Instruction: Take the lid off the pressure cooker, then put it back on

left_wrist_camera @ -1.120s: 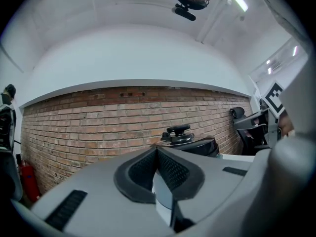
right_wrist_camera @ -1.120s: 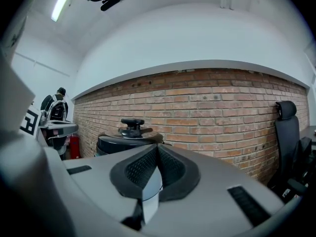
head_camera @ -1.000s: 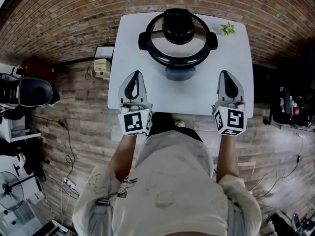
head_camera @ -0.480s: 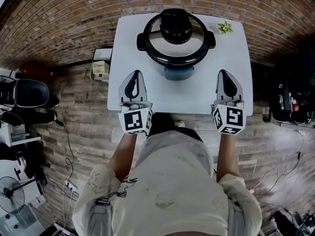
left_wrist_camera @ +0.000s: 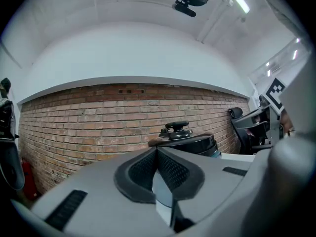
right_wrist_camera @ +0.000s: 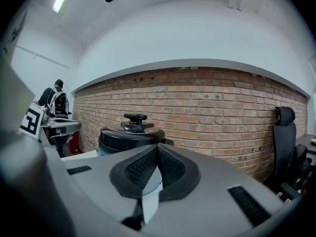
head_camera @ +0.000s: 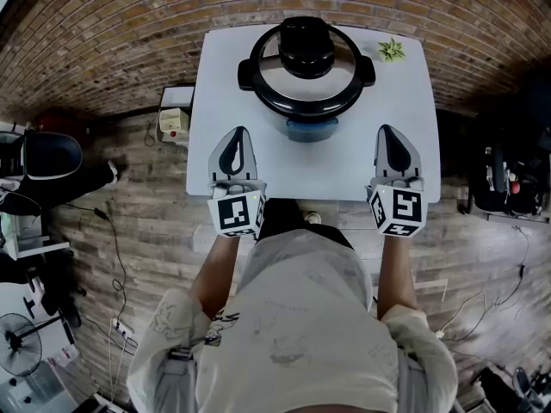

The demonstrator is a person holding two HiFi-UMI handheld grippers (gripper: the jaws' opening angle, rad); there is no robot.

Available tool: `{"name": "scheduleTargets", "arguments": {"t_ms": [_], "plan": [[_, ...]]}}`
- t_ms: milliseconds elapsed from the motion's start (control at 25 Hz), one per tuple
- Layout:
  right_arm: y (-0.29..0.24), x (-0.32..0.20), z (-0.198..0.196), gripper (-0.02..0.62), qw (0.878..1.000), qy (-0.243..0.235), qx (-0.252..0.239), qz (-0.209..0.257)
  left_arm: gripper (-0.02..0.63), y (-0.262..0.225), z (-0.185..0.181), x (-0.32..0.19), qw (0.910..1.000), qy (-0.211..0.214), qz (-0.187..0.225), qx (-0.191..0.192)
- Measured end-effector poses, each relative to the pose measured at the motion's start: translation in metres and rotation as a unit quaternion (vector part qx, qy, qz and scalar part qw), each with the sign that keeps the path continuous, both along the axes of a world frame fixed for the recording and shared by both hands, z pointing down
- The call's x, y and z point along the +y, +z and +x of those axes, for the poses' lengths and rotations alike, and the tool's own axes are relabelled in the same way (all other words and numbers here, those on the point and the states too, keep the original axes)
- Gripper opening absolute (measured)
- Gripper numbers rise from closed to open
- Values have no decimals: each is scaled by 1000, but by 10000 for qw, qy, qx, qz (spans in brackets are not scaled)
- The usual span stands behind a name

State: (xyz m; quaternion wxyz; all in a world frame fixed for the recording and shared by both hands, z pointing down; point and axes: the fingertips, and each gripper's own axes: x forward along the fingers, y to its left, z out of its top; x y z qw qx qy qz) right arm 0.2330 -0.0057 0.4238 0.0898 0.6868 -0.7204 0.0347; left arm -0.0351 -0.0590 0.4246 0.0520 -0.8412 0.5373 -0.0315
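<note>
A black pressure cooker (head_camera: 306, 76) stands at the far middle of a white table (head_camera: 250, 157), its lid (head_camera: 284, 80) on, with a black knob (head_camera: 306, 46) on top. The cooker (left_wrist_camera: 190, 141) shows ahead and to the right in the left gripper view. In the right gripper view the cooker (right_wrist_camera: 129, 135) stands ahead to the left. My left gripper (head_camera: 234, 136) hovers over the table's near left, jaws shut and empty. Over the near right my right gripper (head_camera: 392, 133) is shut with nothing in it. Both are well short of the cooker.
A small green plant (head_camera: 392, 50) sits at the table's far right corner. A brick wall (head_camera: 103, 24) runs behind the table. A yellowish box (head_camera: 175, 114) lies on the floor to the left, and a black chair (right_wrist_camera: 285, 147) stands to the right.
Both grippers have stayed where they were. The view has shifted slightly, and a person's leg has come into sight at the far left.
</note>
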Motion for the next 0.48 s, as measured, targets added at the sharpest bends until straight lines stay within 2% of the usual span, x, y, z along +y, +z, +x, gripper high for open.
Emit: {"name": "scheduleTargets", "arguments": {"t_ms": [480], "plan": [[2,0,1,18,10000,-41,32,-52,14,-2,2,2,10000,-32,33,-22]]}}
